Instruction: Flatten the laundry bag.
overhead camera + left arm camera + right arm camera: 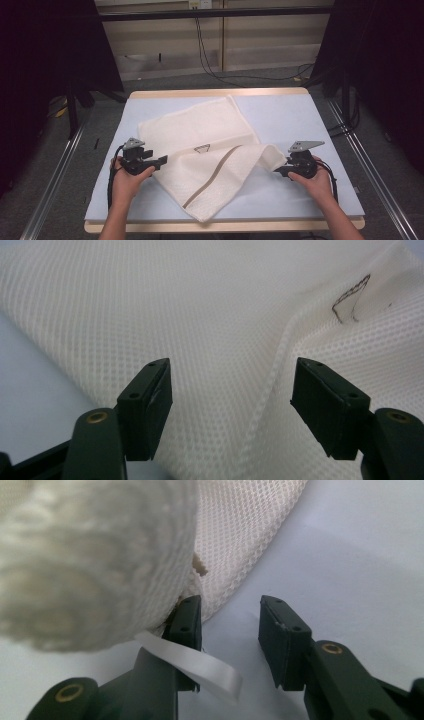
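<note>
Both grippers open at mesh bag (210, 150)

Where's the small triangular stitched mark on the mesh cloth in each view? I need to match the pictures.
High view: triangular mark at mid-cloth, between the grippers.
Left gripper view: upper right, beside a fold.
Right gripper view: not in it.
Shared landmark: the white mesh cloth on the pale blue table.

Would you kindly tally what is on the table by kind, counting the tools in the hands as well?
White mesh cloth: 1
Hand-held gripper: 2, the left hand-held gripper and the right hand-held gripper
White label strip on the cloth: 1
Total: 4
</note>
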